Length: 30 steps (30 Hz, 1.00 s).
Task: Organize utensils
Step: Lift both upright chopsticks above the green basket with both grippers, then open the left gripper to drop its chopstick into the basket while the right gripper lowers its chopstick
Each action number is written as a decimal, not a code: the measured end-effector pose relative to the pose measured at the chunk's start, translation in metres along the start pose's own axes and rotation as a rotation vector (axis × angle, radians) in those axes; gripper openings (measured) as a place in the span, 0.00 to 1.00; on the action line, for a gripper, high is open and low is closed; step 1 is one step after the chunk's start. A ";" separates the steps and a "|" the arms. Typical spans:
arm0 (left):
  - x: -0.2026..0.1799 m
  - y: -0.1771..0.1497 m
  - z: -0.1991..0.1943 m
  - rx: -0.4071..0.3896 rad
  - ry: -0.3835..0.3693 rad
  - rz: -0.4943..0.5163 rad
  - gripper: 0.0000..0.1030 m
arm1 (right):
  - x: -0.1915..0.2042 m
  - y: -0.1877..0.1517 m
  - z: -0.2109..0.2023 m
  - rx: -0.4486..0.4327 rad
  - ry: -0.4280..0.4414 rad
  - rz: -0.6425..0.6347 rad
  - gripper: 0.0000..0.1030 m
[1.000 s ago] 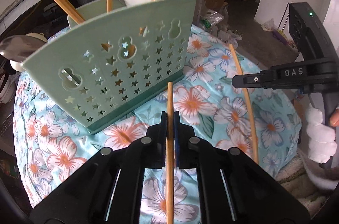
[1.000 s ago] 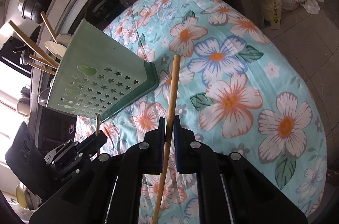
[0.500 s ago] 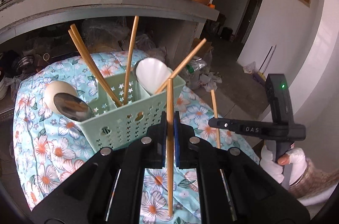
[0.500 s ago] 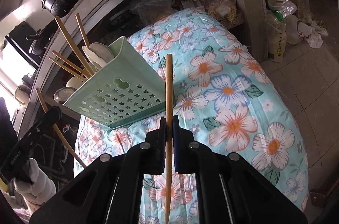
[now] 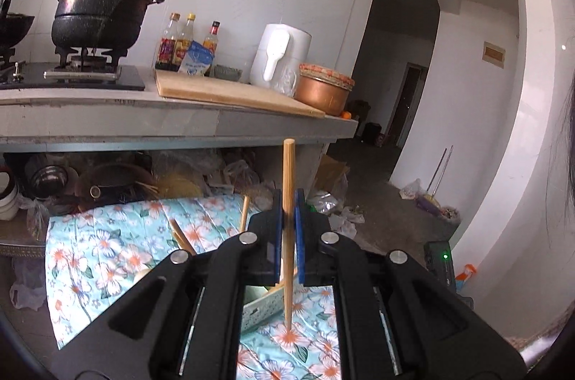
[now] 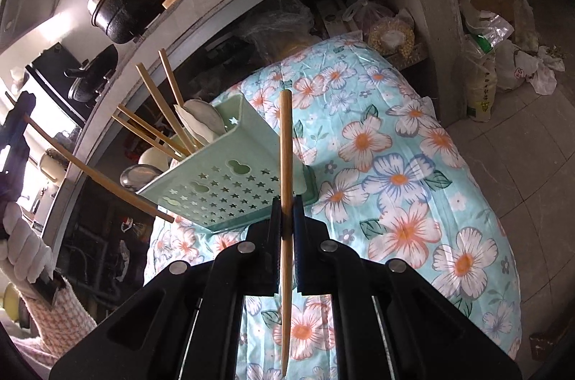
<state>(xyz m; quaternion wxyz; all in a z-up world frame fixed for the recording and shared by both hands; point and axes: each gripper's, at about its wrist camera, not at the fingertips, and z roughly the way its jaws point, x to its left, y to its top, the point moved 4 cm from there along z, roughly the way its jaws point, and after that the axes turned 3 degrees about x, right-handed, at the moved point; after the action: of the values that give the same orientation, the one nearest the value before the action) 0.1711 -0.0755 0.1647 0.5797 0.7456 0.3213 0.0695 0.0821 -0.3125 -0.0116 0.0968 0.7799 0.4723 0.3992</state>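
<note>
My left gripper (image 5: 287,213) is shut on a wooden chopstick (image 5: 288,171) that stands upright between the blue pads, high above the floral cloth (image 5: 107,258). Under it, only a corner of the green utensil holder (image 5: 262,304) shows. My right gripper (image 6: 286,214) is shut on a second chopstick (image 6: 285,146), in front of and above the green holder (image 6: 230,179). The holder contains several chopsticks (image 6: 158,103), a white spoon (image 6: 201,119) and a metal spoon (image 6: 136,175). In the right wrist view, the left gripper (image 6: 14,128) and its chopstick (image 6: 97,175) hang at the far left.
A stone counter (image 5: 179,121) behind the cloth-covered table (image 6: 395,164) carries a black pot (image 5: 100,13), sauce bottles (image 5: 183,42), a white appliance (image 5: 276,56) and a copper bowl (image 5: 323,89). Bags and pans crowd the space beneath it. A tiled floor (image 6: 521,164) lies to the right.
My left gripper has risen and tipped up with its chopstick, so the holder sank to the bottom of its view. The right gripper rose a little, holding its chopstick.
</note>
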 end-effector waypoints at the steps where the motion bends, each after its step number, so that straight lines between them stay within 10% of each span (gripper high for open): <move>1: 0.001 0.005 -0.001 -0.013 0.004 -0.002 0.05 | 0.003 0.003 -0.004 -0.010 0.011 -0.006 0.06; 9: 0.003 0.032 0.002 -0.110 0.081 0.019 0.05 | 0.019 0.034 -0.048 -0.133 0.064 -0.072 0.06; 27: 0.046 -0.026 0.100 0.010 0.220 -0.020 0.06 | 0.032 0.057 -0.057 -0.171 0.106 -0.153 0.06; 30: 0.050 -0.029 0.093 -0.003 0.229 -0.046 0.20 | 0.047 0.062 -0.061 -0.190 0.120 -0.198 0.06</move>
<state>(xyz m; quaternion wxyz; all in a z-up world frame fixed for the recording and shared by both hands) 0.2430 -0.1198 0.0955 0.5417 0.7244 0.4022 0.1414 0.0900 -0.3216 0.0865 0.1806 0.6916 0.5121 0.4762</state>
